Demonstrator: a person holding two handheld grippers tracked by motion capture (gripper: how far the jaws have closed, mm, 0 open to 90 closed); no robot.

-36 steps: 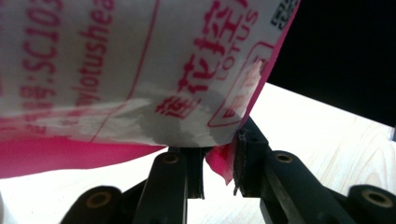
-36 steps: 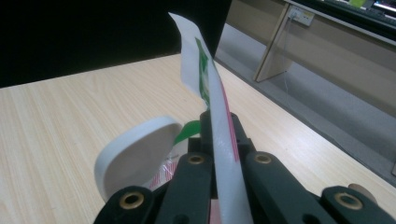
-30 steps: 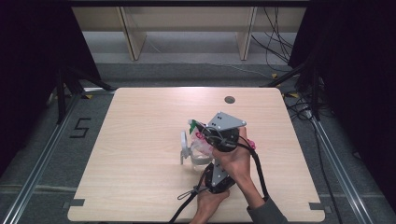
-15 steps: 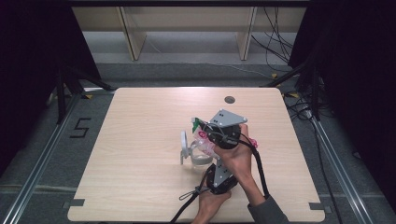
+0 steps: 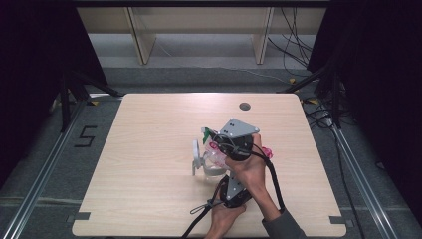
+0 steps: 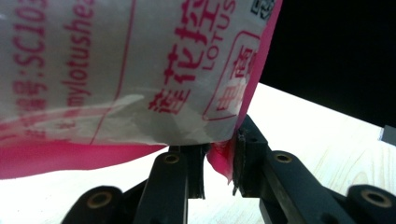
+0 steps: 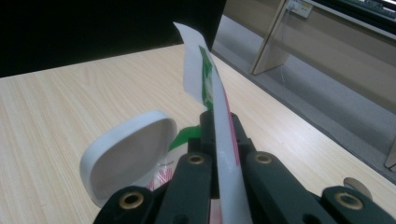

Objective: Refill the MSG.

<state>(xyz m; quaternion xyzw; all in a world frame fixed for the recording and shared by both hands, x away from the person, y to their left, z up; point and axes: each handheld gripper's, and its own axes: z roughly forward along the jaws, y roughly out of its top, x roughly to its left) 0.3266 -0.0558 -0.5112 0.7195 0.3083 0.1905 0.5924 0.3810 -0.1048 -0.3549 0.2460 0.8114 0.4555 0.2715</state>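
Above the middle of the wooden table [image 5: 149,149], we see both grippers pinching one pink-and-white plastic packet [image 6: 140,70]. The left gripper [image 6: 219,163] clamps its pink lower edge; the right gripper [image 7: 223,135] is closed on its thin upper edge. A white lid [image 7: 126,156] sits beside it.

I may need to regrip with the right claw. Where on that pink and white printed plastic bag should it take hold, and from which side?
Take the pink and white printed plastic bag at its thin top edge, coming at it edge-on from the person's side, jaws either side of the film. The bag stands as a flat sheet there, so it slips between the jaws; the right claw grips that way now, clear of the white plastic lid.
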